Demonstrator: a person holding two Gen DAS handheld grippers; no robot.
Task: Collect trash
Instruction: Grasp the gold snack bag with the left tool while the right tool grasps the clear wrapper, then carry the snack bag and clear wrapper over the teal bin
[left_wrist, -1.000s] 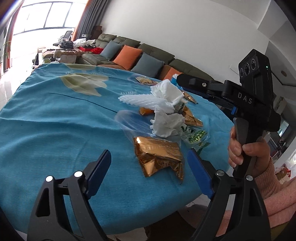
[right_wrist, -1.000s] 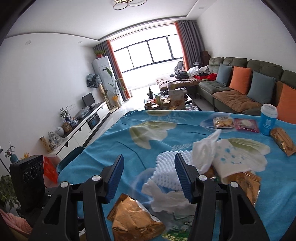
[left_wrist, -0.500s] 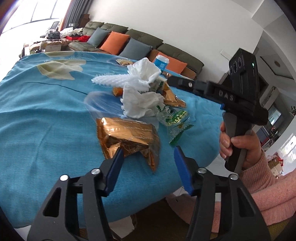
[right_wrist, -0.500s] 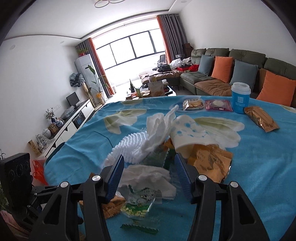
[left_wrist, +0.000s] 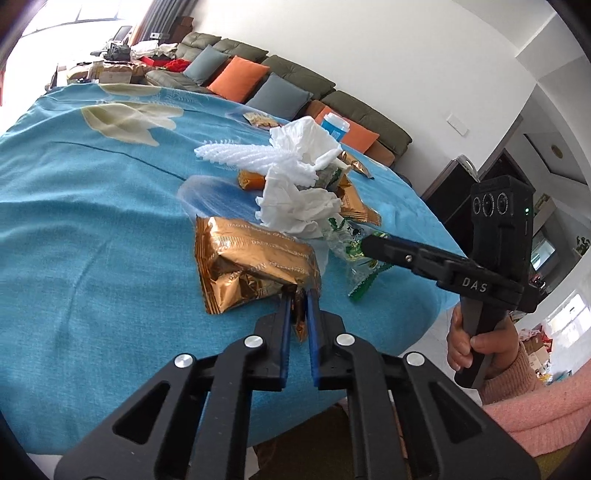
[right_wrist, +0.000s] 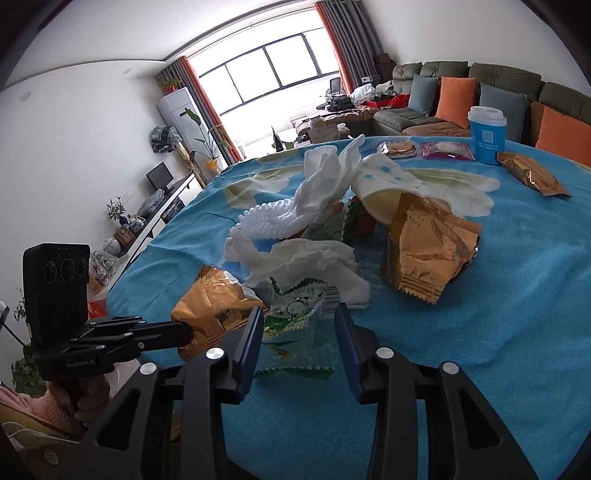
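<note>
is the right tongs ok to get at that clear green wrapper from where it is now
Probably yes. The clear green wrapper already lies between the closing right tongs, nothing over its near end. The crumpled tissue rests on its far end, and the left tongs are shut on the gold packet beside it.

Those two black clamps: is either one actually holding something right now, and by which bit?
The left gripper pinches the gold wrapper by its near crimped corner. The right gripper is closing around the clear green-printed wrapper, not yet gripping.
</note>
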